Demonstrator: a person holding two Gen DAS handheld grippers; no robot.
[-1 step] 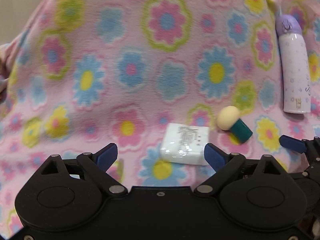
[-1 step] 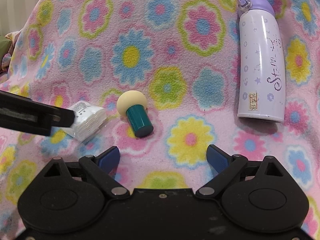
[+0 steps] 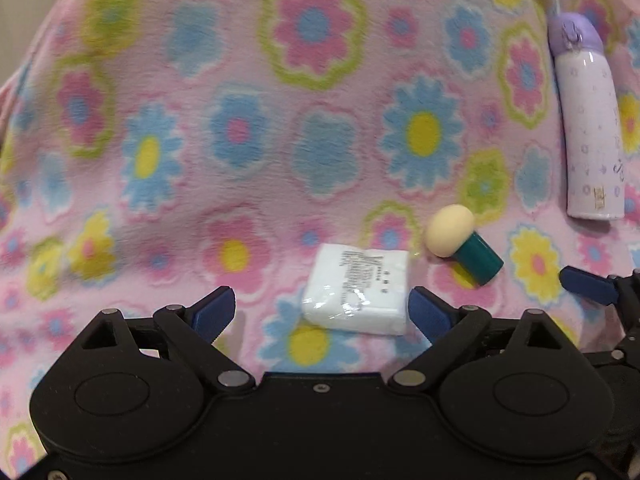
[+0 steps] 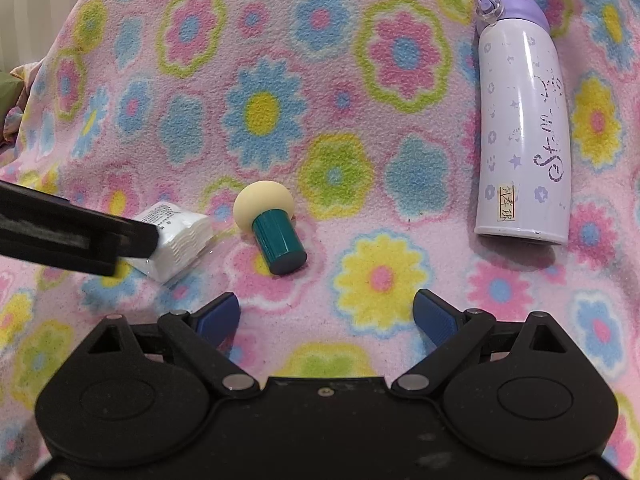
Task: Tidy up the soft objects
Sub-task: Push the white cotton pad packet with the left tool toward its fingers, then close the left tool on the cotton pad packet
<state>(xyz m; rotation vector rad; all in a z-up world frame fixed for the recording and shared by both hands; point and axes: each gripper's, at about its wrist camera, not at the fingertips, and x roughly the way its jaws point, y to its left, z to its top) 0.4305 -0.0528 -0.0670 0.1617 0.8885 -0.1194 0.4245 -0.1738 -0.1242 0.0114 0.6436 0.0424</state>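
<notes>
the left gripper [image 3: 322, 308] is hovering low over a flowered fleece blanket [image 3: 320, 128], its jaws opening and already spread wide, with nothing clamped in them. the wrapped white pack of pads [image 3: 358, 290] is lying flat on the blanket just ahead of the jaws and toward the right-hand finger, whose blue pad [image 3: 428, 312] is sitting just beside the pack's near corner; whether it is touching cannot be told. the right gripper [image 4: 326, 316] is also standing wide and holding nothing, over bare blanket.

just beside the pack, a cream sponge puff with a teal handle [image 4: 272, 226] is lying on its side. a lilac and white bottle [image 4: 520, 128] is lying well apart from both, toward the right edge.

judging from here, the pack looks like the next pick for the left gripper, and 3 things could be going wrong. the pack is sitting off-centre in the jaws, so closing now may be pushing it sideways or pinching only a corner. its wrap looks glossy, so it may be slipping out of a shallow grip. the fleece is soft and loose, so low fingers may be catching a fold of blanket with the pack. the puff is lying close enough to be nudged into rolling.
</notes>
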